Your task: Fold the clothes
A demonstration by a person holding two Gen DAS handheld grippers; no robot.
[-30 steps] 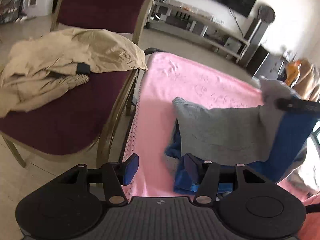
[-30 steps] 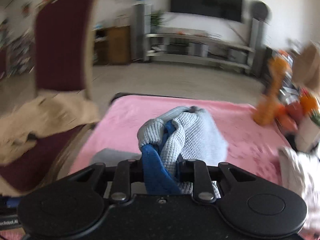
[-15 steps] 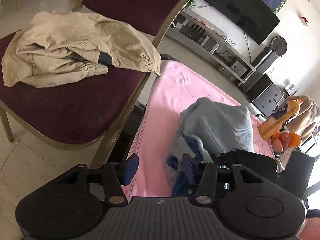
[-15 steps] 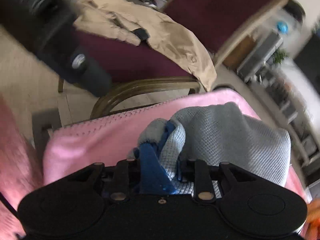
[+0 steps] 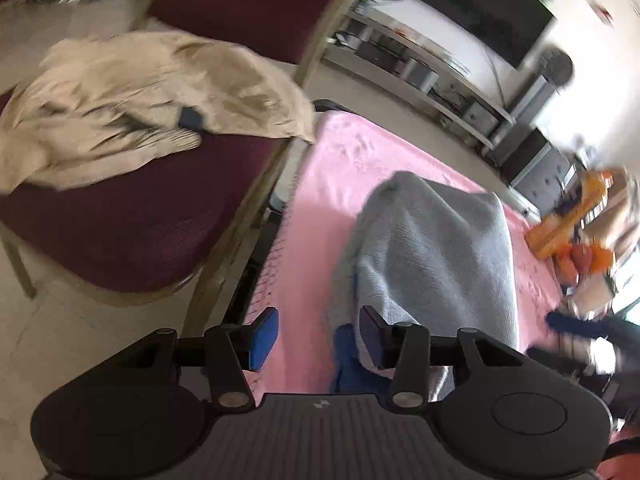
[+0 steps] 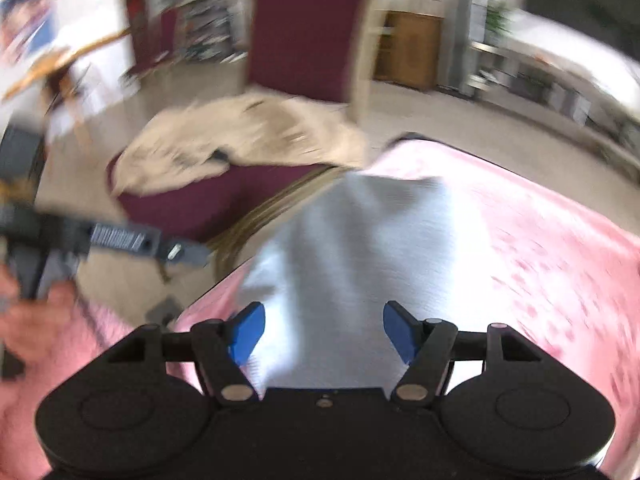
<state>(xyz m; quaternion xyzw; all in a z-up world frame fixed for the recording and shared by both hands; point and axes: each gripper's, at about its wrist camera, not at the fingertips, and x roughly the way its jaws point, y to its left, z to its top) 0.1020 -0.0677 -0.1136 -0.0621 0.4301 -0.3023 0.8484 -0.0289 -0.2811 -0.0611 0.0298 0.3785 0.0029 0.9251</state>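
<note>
Released a moment ago, the grey knit sweater (image 6: 360, 264) no longer sits bunched between the right gripper (image 6: 324, 332) pads; those blue pads now stand wide and are still spreading, with the garment lying flat under the gap rather than pinched. From the left wrist, the sweater (image 5: 436, 256) is a soft ribbed mound on the pink towel-like cloth (image 5: 340, 168), a strip of blue fabric (image 5: 352, 364) peeking from beneath its near edge. The left gripper (image 5: 318, 338) is narrowing its jaws with nothing between them but pink cloth; its right pad sits just beside the sweater's edge, and whether they touch is hard to tell. A crumpled beige jacket (image 5: 140, 104) lies on the maroon chair (image 5: 120, 232) beside the cloth. Orange items at the far right are smeared beyond reading. From the right wrist, motion blur washes out the knit texture, and the left gripper appears only as a dark streak at the left edge above a blurred hand (image 6: 28, 320).
</note>
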